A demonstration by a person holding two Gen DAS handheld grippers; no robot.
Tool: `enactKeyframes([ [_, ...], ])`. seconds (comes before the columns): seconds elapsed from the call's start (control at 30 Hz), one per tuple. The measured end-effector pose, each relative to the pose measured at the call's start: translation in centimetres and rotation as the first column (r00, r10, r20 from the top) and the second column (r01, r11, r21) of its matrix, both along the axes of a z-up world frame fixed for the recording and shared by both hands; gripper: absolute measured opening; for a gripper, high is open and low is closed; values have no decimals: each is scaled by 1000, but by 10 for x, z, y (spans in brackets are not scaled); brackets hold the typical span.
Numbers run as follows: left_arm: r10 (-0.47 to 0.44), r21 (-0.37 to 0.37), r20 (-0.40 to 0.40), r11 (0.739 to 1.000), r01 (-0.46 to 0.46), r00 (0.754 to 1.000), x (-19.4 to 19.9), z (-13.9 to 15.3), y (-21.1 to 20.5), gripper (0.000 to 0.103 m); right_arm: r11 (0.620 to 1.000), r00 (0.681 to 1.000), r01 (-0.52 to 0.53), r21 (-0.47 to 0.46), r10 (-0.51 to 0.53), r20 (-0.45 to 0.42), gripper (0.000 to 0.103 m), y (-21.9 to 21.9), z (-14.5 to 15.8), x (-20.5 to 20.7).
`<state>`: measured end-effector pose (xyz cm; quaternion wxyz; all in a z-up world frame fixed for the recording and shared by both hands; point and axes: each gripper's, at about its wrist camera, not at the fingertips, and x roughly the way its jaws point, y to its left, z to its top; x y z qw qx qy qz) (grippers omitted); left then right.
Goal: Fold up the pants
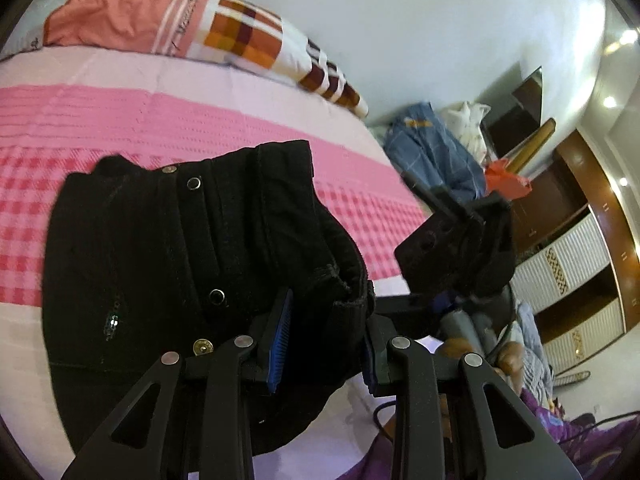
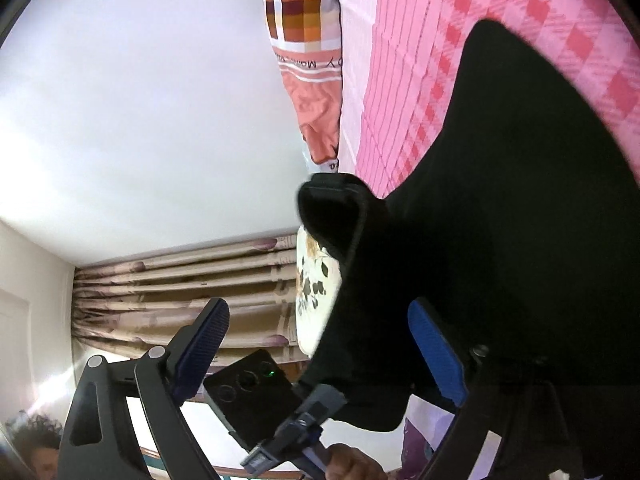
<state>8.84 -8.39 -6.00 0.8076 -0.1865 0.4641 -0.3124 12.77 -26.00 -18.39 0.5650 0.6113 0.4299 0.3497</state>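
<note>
Black pants [image 1: 168,248] lie bunched on a pink checked bed sheet [image 1: 120,120], with snap buttons and the waistband showing. My left gripper [image 1: 326,320] is shut on a thick fold of the pants' edge, gripped between its blue pads. In the right wrist view the pants [image 2: 500,220] fill the right side. My right gripper [image 2: 316,336] stands wide open there. One blue pad [image 2: 436,352] lies against the black cloth and the other pad [image 2: 200,340] is well apart in free air. The left gripper's body [image 2: 280,420] shows below, held in a hand.
An orange-checked pillow [image 1: 248,36] and a salmon one [image 1: 112,16] lie at the bed's head by the white wall. Beyond the bed's edge are a heap of blue clothes [image 1: 436,152], a brown-and-white wardrobe [image 1: 572,248] and purple cloth [image 1: 580,440]. A curtain [image 2: 180,292] hangs behind.
</note>
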Motion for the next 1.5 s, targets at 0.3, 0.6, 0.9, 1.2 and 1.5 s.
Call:
enactKeyframes([
  [0.3,-38,27,17,999,38,999,-5,2,-10,31,995,998,-67,-77,67,-7,89,9,2,13],
  [0.6,-115,172,94,980,98,989,-22,2,-36,31,921,972,-203,-333,230,43,88,28,30,34],
  [0.9,-217,360,157,921,148,963,-38,-7,-62,43,820,956,-261,-510,291,-22,20,29,14,44],
  [1.2,-83,309,253,951,0,964,-45,33,-10,58,837,967,-190,-514,251,52,13,19,12,36],
  [1.5,143,296,246,931,-215,959,-28,44,68,61,869,983,-115,-481,169,69,12,-23,25,37],
])
